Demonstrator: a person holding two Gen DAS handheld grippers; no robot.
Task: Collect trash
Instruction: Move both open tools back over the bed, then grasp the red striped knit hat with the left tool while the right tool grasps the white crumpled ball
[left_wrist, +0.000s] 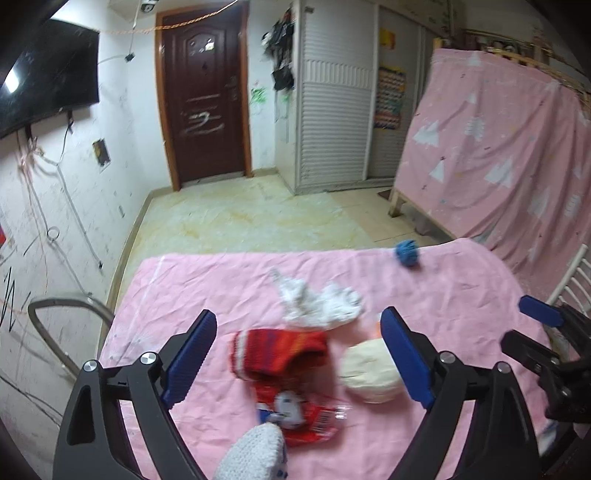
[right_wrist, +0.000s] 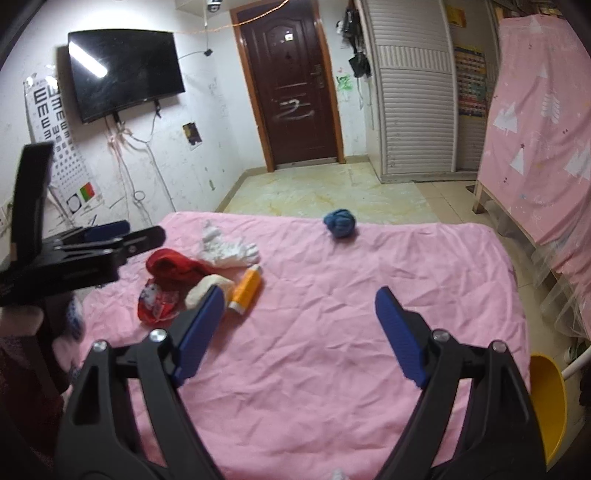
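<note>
On the pink bed sheet (left_wrist: 443, 295) lie a red snack wrapper (left_wrist: 295, 413), a red sock (left_wrist: 280, 354), a cream ball of cloth (left_wrist: 369, 376), white crumpled socks (left_wrist: 317, 299) and a blue sock ball (left_wrist: 406, 252). My left gripper (left_wrist: 299, 358) is open, just above the red sock and wrapper. In the right wrist view the wrapper (right_wrist: 157, 301), an orange bottle (right_wrist: 247, 290) and the blue ball (right_wrist: 340, 223) show. My right gripper (right_wrist: 295, 325) is open and empty over bare sheet, right of the pile.
A yellow bin (right_wrist: 546, 406) stands at the bed's right side. A metal chair frame (left_wrist: 66, 332) is left of the bed. A pink-draped bunk frame (left_wrist: 498, 147) stands at the right. Tiled floor (left_wrist: 240, 218) leads to a brown door (left_wrist: 207, 92).
</note>
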